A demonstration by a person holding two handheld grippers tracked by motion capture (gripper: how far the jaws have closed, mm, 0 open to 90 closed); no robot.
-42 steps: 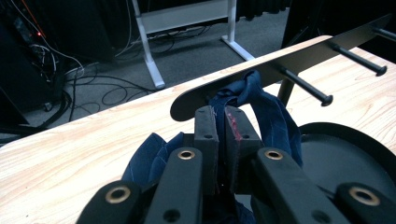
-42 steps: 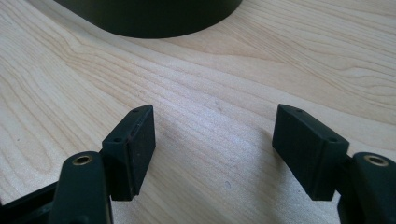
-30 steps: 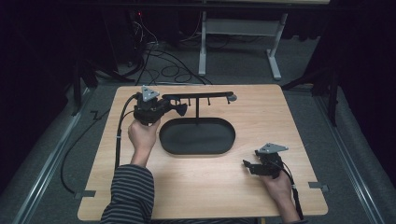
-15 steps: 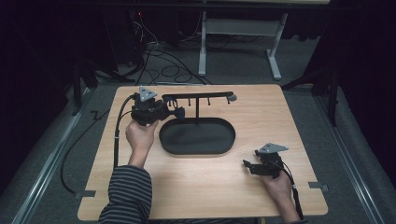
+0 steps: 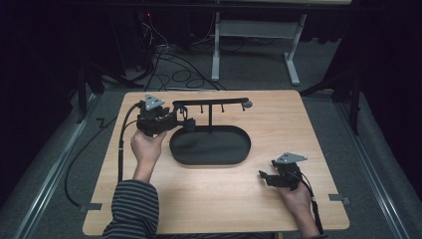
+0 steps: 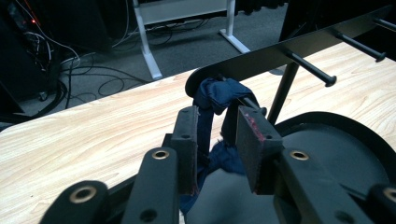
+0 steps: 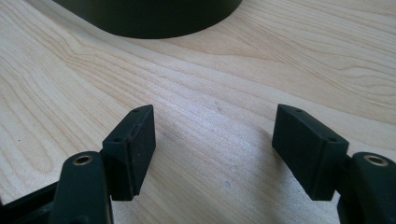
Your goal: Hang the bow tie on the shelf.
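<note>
A black rack point(image 5: 211, 105) with pegs stands on an oval base point(image 5: 209, 146) on a wooden table point(image 5: 278, 124). A blue cloth point(image 6: 215, 93) hangs looped over the peg at the rack's left end. The left gripper point(image 6: 215, 142) sits at that end, jaws narrowly parted around the hanging cloth. The right gripper point(image 5: 265, 175) rests on the table right of the base, jaws wide apart, holding nothing.
</note>
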